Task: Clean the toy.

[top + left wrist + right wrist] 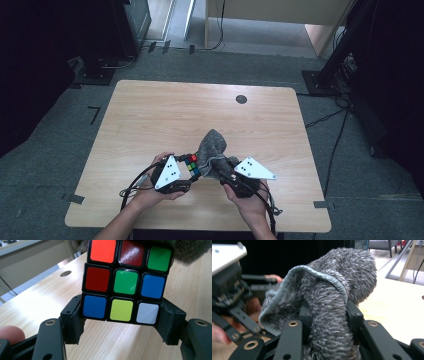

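— Rubik's cube [125,280] pinched in the left gripper [122,322], black pads pressed against both sides of its bottom row. Held above the wooden table [150,115], near the front edge.

— Colours on the near face?

— Orange, dark red, green along the top; red, green, blue in the middle; blue, yellow, white at the bottom.

— And the right gripper [328,322]?

— Clamped on a fuzzy grey sock [332,290], fabric bunched thick between the pads, cuff folded over and gaping toward the left gripper. Sock rising above the jaws, toe end up and away.

— Cube and sock touching?

— Yes in the high view: cube [192,165] right against the sock's [212,147] opening, between the two grippers [187,170] [222,172]. Grey fuzz at the top right corner of the cube in the left gripper view.

— Anything else on the table?

— Round dark grommet [241,99] near the far edge, well apart from both hands.
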### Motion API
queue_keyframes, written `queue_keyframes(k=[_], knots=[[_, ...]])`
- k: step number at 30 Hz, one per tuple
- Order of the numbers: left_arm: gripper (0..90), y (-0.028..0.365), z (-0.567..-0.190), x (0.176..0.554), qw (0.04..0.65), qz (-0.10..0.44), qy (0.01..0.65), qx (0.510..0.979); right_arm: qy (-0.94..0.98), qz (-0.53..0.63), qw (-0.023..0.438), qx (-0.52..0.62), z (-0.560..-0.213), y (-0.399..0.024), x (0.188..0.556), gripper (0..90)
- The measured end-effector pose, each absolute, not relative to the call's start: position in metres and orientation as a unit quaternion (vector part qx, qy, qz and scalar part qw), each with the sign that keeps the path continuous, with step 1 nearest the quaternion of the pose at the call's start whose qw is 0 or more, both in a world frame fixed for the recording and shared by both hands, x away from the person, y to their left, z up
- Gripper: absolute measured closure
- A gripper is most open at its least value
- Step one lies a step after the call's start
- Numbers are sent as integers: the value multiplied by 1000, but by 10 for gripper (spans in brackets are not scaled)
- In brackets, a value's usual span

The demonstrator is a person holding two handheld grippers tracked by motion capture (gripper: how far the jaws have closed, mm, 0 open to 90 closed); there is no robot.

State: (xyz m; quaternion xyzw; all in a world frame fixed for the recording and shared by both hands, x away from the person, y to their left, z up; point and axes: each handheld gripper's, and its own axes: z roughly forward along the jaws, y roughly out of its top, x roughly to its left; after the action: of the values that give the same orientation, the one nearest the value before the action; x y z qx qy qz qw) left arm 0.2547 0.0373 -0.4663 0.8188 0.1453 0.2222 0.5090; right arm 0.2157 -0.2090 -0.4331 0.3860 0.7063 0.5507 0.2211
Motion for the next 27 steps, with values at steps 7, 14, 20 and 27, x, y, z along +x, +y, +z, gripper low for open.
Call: queue_keyframes(k=[7, 14, 20, 27], knots=[[333, 39, -466, 256, 512, 222, 150, 816, 700, 528, 225, 426, -442, -221, 225, 666], [333, 36, -468, 256, 505, 220, 150, 821, 683, 563, 211, 415, -431, -220, 219, 666], [333, 39, -465, 255, 520, 206, 147, 816, 696, 556, 210, 403, -436, -215, 220, 665], [333, 36, -468, 261, 488, 212, 168, 830, 696, 520, 251, 427, -440, -221, 222, 664]])
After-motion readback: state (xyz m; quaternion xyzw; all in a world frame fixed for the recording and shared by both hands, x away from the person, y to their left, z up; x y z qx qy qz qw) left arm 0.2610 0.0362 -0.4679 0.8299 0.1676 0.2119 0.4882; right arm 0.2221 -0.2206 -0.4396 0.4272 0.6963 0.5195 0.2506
